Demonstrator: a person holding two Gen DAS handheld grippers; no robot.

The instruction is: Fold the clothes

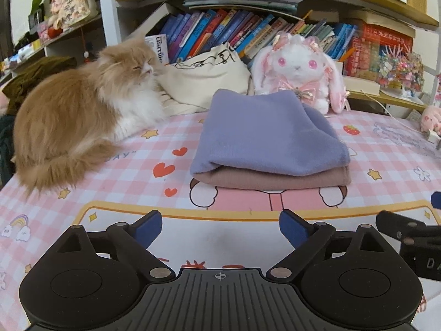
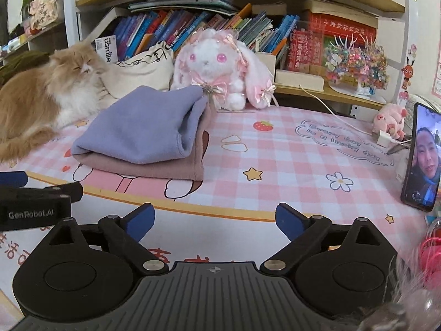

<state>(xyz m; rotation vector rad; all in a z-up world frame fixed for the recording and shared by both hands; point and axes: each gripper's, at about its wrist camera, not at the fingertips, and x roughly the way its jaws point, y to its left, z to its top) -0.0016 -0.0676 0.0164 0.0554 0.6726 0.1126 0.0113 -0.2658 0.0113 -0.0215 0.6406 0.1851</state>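
A folded purple garment (image 1: pixel 264 135) lies on top of a folded dusty-pink garment (image 1: pixel 273 179) in the middle of the pink checked table mat (image 1: pixel 115 176). The same stack shows left of centre in the right wrist view, purple garment (image 2: pixel 137 132) over pink garment (image 2: pixel 154 169). My left gripper (image 1: pixel 220 229) hovers open near the mat's front, well short of the stack, nothing between its blue pads. My right gripper (image 2: pixel 215 220) is open too, to the right of the stack, with nothing in it. Each gripper's tip shows at the edge of the other's view.
An orange and white cat (image 1: pixel 82 118) lies on the mat left of the stack. Behind the stack sit a cream tote bag (image 1: pixel 204 82) and a white rabbit plush (image 1: pixel 300 69), before a bookshelf. A phone (image 2: pixel 421 157) stands at the right, beside a small pink pig toy (image 2: pixel 391 120) and a white cable.
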